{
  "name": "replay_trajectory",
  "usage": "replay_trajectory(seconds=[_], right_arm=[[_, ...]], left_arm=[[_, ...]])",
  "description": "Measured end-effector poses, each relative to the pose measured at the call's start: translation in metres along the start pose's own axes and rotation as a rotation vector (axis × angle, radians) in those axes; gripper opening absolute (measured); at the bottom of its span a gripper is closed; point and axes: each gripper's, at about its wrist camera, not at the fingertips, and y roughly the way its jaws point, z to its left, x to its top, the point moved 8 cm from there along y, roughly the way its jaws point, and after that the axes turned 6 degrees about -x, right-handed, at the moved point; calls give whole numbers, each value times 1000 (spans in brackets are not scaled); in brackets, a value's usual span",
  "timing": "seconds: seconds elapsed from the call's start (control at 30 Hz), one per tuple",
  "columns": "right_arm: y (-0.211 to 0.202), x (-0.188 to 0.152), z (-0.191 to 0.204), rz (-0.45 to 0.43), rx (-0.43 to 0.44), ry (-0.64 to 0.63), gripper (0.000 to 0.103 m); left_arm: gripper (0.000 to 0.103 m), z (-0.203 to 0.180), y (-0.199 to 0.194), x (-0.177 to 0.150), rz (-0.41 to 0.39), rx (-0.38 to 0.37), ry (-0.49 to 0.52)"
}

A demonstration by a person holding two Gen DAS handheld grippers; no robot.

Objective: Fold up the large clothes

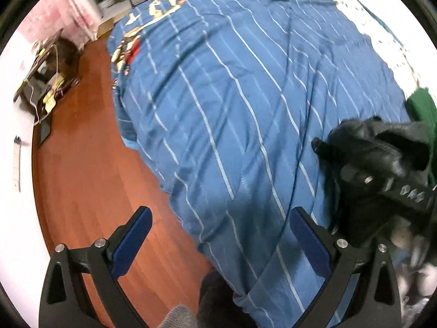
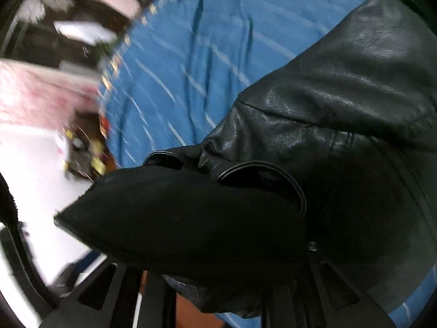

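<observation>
A black leather jacket [image 2: 341,87] hangs bunched over my right gripper [image 2: 218,218], with its dark lining [image 2: 177,207] folded across the fingers and hiding the tips. The jacket is gathered between the jaws and lifted above the blue striped bedspread [image 2: 191,54]. In the left wrist view the same bundle of jacket [image 1: 363,142] sits at the right edge, on the right gripper's body. My left gripper [image 1: 220,213] is open, with nothing between its blue pads [image 1: 131,246]. It points down over the bedspread's [image 1: 232,95] near edge and the floor.
A red-brown wooden floor [image 1: 90,177] runs along the left of the bed. A cluttered low stand with cables [image 1: 46,82] is against the white wall, with a pink curtain [image 1: 71,13] behind it. A green garment [image 1: 423,104] lies at the right on a white patterned sheet [image 1: 382,27].
</observation>
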Motion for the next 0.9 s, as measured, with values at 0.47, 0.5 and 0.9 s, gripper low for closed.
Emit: replay_trajectory(seconds=[0.47,0.5,0.9], right_arm=[[-149,-6,-69,53,313,94,91],[-153,-1,-90,24,270,132,91],[-8,74,-162,160,74,293,21]], left_arm=[[103,-42,-45,66,-153,-112,-15],[103,-45,-43,68,-150,-123,-24],[103,-61,12,7,0,-169,-99]])
